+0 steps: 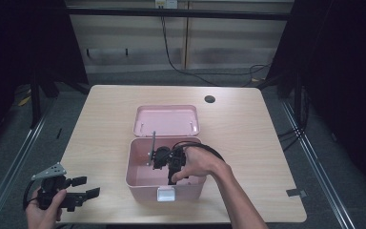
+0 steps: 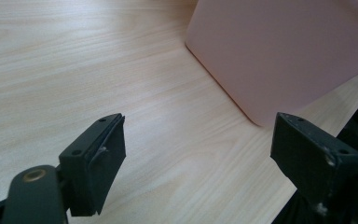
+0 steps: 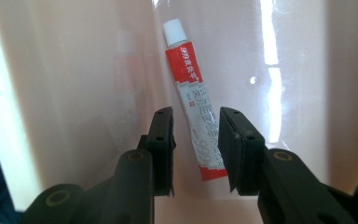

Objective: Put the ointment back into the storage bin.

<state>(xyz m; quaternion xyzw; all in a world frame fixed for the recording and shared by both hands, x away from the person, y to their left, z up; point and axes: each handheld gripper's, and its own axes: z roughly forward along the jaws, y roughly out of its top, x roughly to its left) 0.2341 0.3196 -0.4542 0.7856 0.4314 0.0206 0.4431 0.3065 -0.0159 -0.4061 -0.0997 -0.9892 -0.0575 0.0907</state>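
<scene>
I'm looking down on a light wood table with a round dark hole near its far edge, dark floor on both sides, and a pale panelled wall behind with black cables trailing down it. A pink box sits mid-table, its lid lying flat just behind it. My right hand is reaching down into the box, tipping the right gripper toward the bottom. Its jaws stand a little apart on either side of a red-and-white tube with a white cap, which lies against the box's inner wall; I can't tell whether they touch it. My left hand rests near the table's near-left corner, the left gripper wide apart over bare wood, pointing toward the box's outer wall.
</scene>
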